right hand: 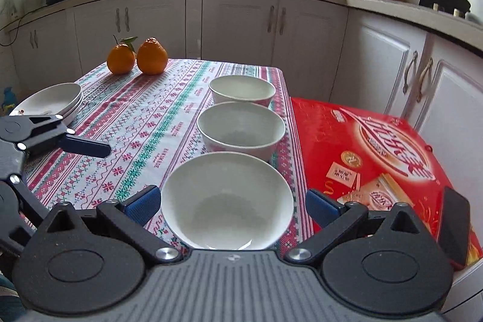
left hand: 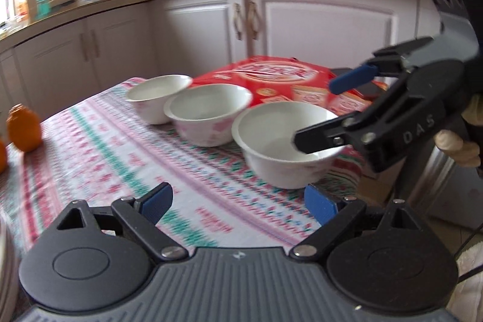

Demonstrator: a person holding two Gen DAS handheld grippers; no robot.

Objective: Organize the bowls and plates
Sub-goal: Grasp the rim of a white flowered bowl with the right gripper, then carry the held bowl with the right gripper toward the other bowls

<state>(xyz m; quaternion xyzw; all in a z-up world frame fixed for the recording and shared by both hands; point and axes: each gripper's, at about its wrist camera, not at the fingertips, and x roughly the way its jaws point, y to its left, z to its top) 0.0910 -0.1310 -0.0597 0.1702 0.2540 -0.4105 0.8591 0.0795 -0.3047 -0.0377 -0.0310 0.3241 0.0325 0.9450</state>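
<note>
Three white bowls stand in a row on the patterned tablecloth: near bowl (right hand: 228,201), middle bowl (right hand: 241,129), far bowl (right hand: 242,89). They also show in the left wrist view: near bowl (left hand: 271,141), middle bowl (left hand: 208,113), far bowl (left hand: 158,95). My right gripper (right hand: 232,204) is open, its jaws on either side of the near bowl, not closed on it; in the left wrist view (left hand: 320,110) it hovers over that bowl. My left gripper (left hand: 238,202) is open and empty over the cloth. A stack of white plates (right hand: 52,101) sits at the table's left edge.
Two oranges (right hand: 137,56) sit at the far left corner of the table. A red box (right hand: 377,153) lies to the right of the bowls with a dark phone (right hand: 455,228) on it. Kitchen cabinets (right hand: 241,20) and a counter run behind the table.
</note>
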